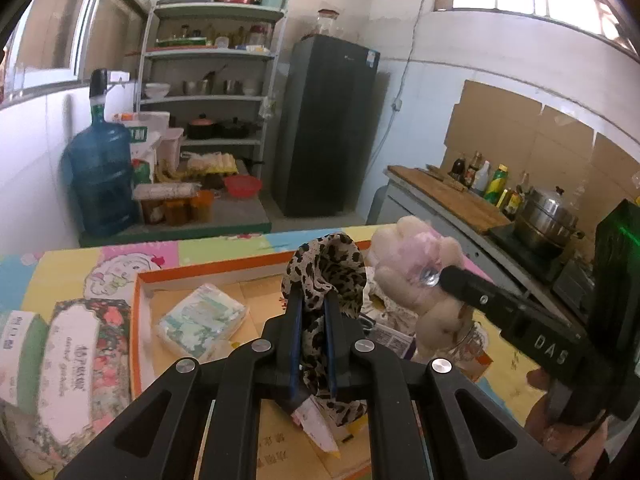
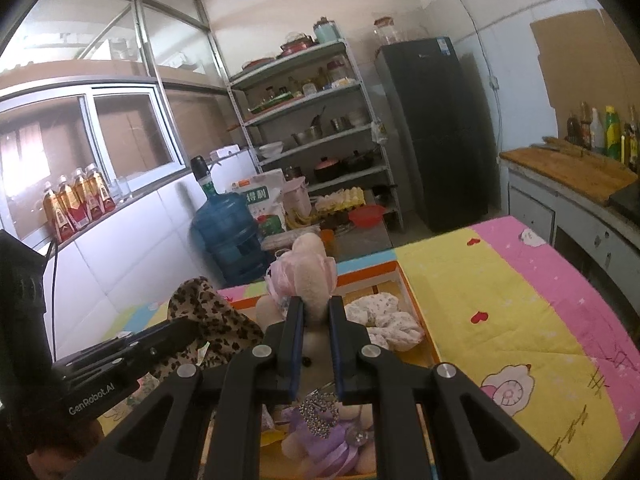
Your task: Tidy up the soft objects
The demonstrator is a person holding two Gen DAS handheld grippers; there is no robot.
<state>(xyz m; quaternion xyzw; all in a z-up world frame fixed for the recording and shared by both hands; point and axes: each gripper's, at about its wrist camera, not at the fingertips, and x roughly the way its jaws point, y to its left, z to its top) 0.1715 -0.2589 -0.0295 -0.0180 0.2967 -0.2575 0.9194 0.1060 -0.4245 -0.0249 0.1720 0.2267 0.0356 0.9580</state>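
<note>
Above an orange-rimmed box (image 1: 138, 312), two hand-held grippers each lift a soft item.

Closed on a leopard-print cloth (image 1: 328, 272), the left hand-held gripper (image 1: 313, 300) hangs over the box's middle; the right hand-held gripper (image 2: 316, 316) clamps a plush toy (image 2: 310, 272). From the right wrist, open quilt-covered desk (image 2: 500, 300) spreads toward 3 o'clock beyond the box edge. Only the left wrist shows a diaper pack (image 1: 200, 320) inside at 9 o'clock.

Left wrist cam: close over orange-rimmed box (image 1: 138, 320), facing shelf rack (image 1: 208, 96) at 11 o'clock. Right wrist cam: same heading, close. Shared: rack (image 2: 316, 128), fridge (image 2: 432, 132), water jug (image 2: 228, 236).
</note>
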